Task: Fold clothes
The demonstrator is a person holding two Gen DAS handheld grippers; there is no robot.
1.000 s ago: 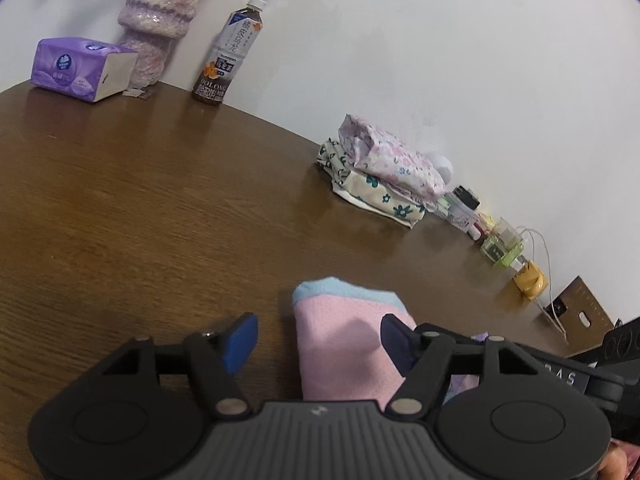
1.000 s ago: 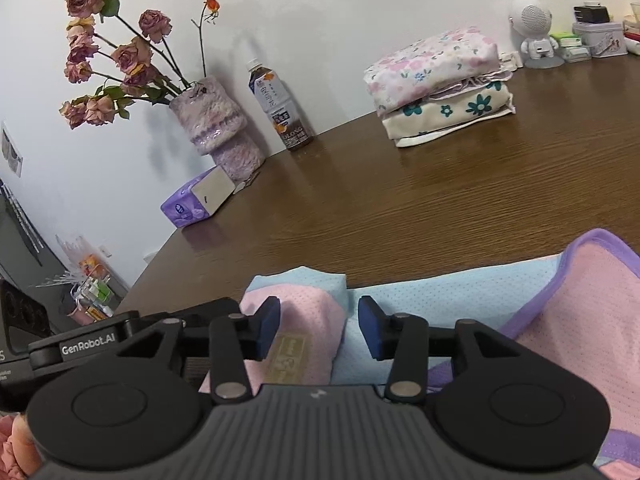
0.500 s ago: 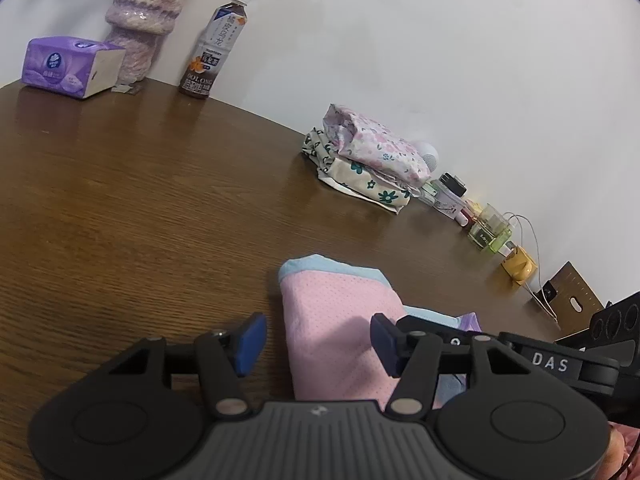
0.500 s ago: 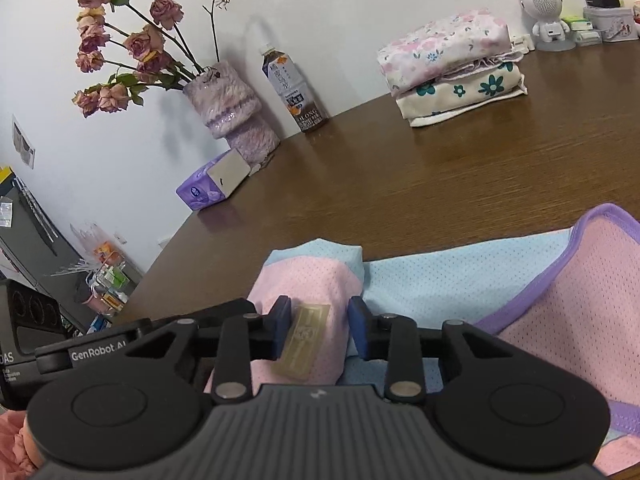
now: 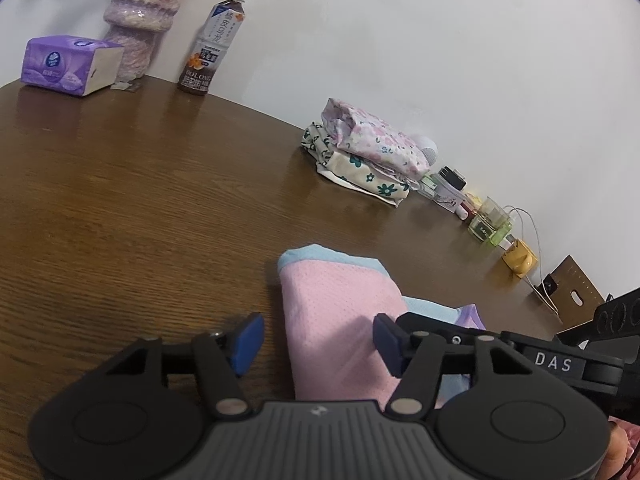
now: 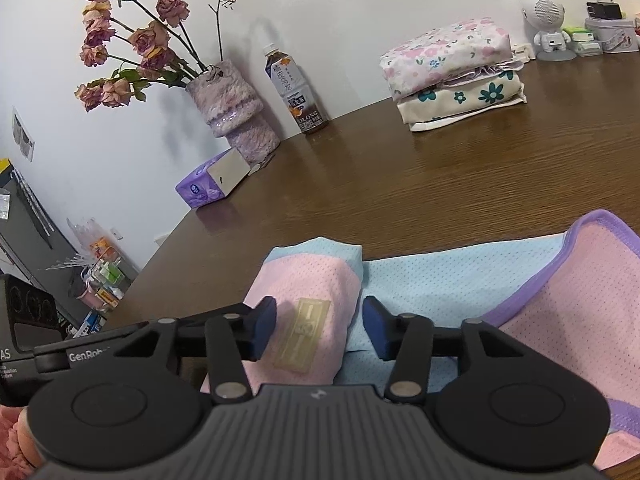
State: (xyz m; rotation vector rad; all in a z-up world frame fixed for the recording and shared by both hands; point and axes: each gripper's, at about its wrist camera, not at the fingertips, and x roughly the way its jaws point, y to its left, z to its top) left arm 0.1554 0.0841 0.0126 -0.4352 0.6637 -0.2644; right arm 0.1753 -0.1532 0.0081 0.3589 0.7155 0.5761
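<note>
While the pink garment (image 6: 308,292) lies folded on the table (image 6: 460,184), both grippers, left gripper (image 5: 318,338) and right gripper (image 6: 320,326), hover spread.

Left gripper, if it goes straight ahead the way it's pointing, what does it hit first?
The left gripper would meet the folded pink garment lying between its open fingers. Beyond it, bare table, though the depth is hard to judge.

garment (image 6: 460,292) on counter (image 6: 440,184) front | stack of folded clothes (image 6: 452,72) behind, by wall | tea bottle (image 6: 294,92) left of stack | vase (image 6: 232,108) left of bottle | tissue pack (image 6: 212,184) before vase
</note>
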